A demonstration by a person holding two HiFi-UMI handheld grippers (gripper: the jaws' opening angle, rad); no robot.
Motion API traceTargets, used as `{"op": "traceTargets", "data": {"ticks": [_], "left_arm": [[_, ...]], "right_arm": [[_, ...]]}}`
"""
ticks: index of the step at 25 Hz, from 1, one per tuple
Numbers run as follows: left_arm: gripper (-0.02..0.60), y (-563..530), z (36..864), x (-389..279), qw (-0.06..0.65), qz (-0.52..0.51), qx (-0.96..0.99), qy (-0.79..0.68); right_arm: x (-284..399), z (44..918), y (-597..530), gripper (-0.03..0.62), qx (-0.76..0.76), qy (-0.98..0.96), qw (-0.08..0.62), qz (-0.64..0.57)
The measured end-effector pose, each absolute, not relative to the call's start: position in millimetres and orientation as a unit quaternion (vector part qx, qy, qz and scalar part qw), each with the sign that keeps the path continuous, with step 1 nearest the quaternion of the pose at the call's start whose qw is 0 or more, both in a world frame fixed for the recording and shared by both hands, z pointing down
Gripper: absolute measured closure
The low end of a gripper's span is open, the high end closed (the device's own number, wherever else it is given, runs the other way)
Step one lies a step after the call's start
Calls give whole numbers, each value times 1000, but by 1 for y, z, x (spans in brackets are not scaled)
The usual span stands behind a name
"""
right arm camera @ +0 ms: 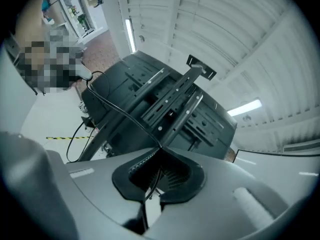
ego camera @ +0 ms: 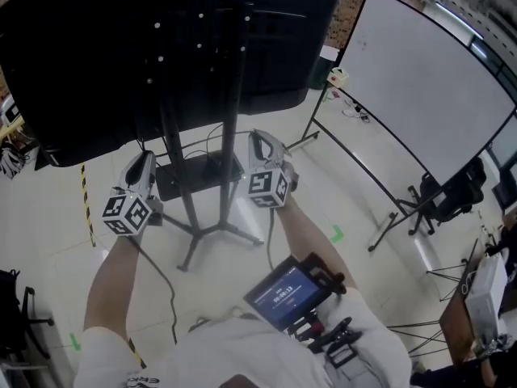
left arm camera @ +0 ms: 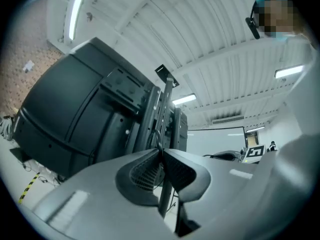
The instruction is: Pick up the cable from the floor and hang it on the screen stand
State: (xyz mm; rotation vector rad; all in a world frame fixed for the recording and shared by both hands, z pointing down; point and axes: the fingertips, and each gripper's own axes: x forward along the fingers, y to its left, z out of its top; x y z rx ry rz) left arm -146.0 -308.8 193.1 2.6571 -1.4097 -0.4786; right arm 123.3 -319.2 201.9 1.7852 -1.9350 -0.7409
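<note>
while taut, thin black cable point(right arm camera: 125, 115)

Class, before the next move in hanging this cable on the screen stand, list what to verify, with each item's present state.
1. Right tongs closed on the cable: ok; it passes between the shut jaws.
2. Left tongs closed on the cable: ok; a thin strand sits at the tips.
3. Both tongs beside the screen stand: ok.
4. Cable hung on the stand: not ok; not yet done.
5. Cable wholly off the floor: cannot tell; a length trails below the left tongs.
</note>
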Motion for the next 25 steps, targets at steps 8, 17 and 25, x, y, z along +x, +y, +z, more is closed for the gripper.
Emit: {"op": "traceTargets", "data": {"ticks": [8, 17, 25], "left_arm": [[563, -309, 86, -138, 0, -226, 862, -454], [563, -302, 1, -137, -46, -258, 855, -447], [563, -307, -37, -131, -82, -242, 850, -461]], "right_arm": [[128, 79, -316, 568, 650, -663, 148, -340], [132, 5, -315, 568, 649, -651, 122, -374], [138, -17, -323, 568, 639, -657, 102, -387]]}}
